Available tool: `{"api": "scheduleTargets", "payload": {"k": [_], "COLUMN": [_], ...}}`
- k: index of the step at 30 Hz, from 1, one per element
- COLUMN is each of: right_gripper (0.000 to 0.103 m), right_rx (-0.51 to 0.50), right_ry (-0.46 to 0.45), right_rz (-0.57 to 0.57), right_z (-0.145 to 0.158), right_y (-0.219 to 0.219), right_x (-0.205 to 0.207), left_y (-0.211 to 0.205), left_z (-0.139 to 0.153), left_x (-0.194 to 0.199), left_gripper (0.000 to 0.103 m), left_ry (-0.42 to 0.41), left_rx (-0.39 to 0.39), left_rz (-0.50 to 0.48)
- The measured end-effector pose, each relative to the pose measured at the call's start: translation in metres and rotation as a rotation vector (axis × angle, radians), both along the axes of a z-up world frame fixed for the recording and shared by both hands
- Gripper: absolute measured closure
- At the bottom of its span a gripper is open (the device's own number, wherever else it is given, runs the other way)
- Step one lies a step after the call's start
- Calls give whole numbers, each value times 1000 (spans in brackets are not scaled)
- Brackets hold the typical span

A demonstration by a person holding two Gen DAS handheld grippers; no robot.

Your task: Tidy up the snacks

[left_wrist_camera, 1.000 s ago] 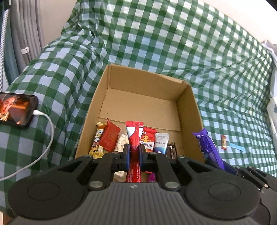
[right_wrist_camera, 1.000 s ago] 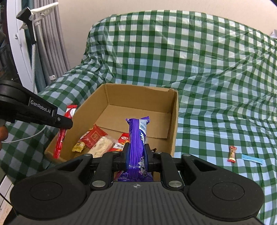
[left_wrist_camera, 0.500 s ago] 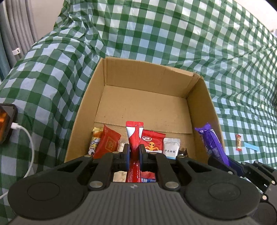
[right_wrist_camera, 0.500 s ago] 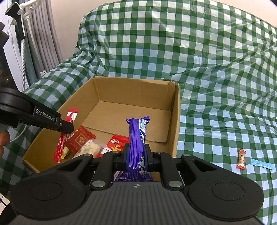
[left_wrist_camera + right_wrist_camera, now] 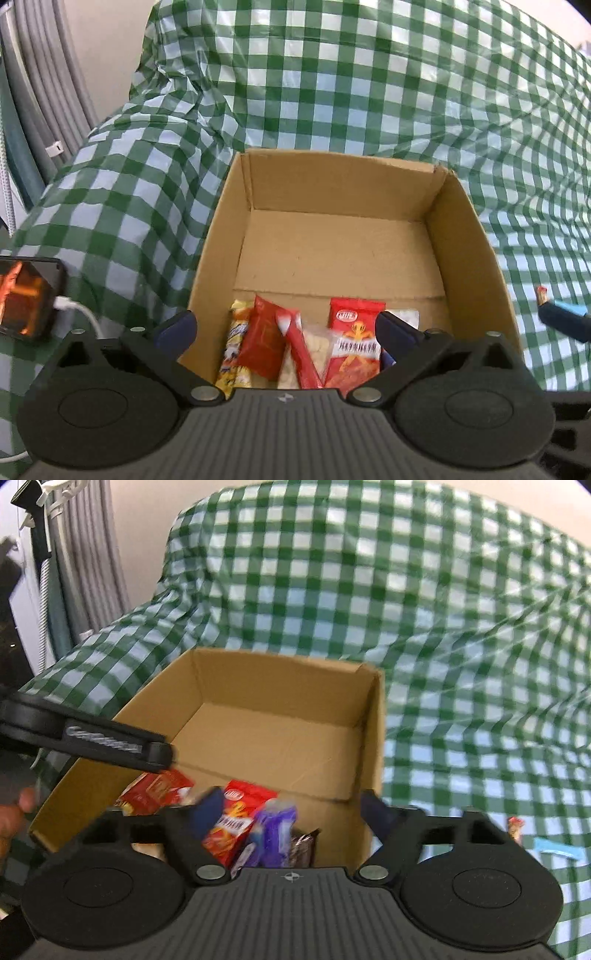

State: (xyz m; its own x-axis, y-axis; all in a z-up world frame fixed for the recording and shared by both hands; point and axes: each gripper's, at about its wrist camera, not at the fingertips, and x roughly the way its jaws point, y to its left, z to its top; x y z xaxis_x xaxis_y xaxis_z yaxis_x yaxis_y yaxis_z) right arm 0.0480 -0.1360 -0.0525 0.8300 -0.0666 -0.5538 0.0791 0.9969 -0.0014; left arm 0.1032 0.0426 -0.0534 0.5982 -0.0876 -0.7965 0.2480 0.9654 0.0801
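Note:
An open cardboard box (image 5: 465, 236) sits on the green checked cloth, with several snack packets piled at its near end. My left gripper (image 5: 284, 326) hovers over that end and its jaws are opening. The long red stick snack (image 5: 301, 350) lies loose below them among the packets, touching neither pad. My right gripper (image 5: 291, 810) is over the box's (image 5: 375, 738) near right corner, its jaws also opening. The purple bar (image 5: 275, 834) sits blurred between them, free of both pads, beside a red packet (image 5: 236, 823). A finger of the left gripper (image 5: 110, 740) crosses the right wrist view.
A small red candy (image 5: 515, 827) and a blue sachet (image 5: 557, 849) lie on the cloth right of the box. A lit phone (image 5: 26, 299) with a white cable (image 5: 79, 310) lies to its left. Grey curtains hang at far left. A hand (image 5: 14, 812) shows at the left edge.
Both grippers went from shut to wide apart. The red stick dropped from the left one among the packets. The purple bar left the right one's pads and sank into the box.

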Motion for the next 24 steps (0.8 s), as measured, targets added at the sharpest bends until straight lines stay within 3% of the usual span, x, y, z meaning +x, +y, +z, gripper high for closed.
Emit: {"api": "scheduleTargets", "payload": {"k": [9, 17, 24], "right_gripper": [6, 1, 1], "right_rx": [57, 37, 38], "right_ry": [64, -16, -15], "right_rz": [14, 4, 23], "right_z": [10, 47, 53], "right_y": [11, 30, 49], "right_x": [-62, -111, -163], "left_y": [26, 55, 62], "left_z": [16, 49, 68], "left_x": [-75, -131, -184], "left_gripper": [0, 0, 0], "left_ry": [47, 26, -6], "left_rx": [-4, -42, -39], "left_rz": [0, 40, 24]}}
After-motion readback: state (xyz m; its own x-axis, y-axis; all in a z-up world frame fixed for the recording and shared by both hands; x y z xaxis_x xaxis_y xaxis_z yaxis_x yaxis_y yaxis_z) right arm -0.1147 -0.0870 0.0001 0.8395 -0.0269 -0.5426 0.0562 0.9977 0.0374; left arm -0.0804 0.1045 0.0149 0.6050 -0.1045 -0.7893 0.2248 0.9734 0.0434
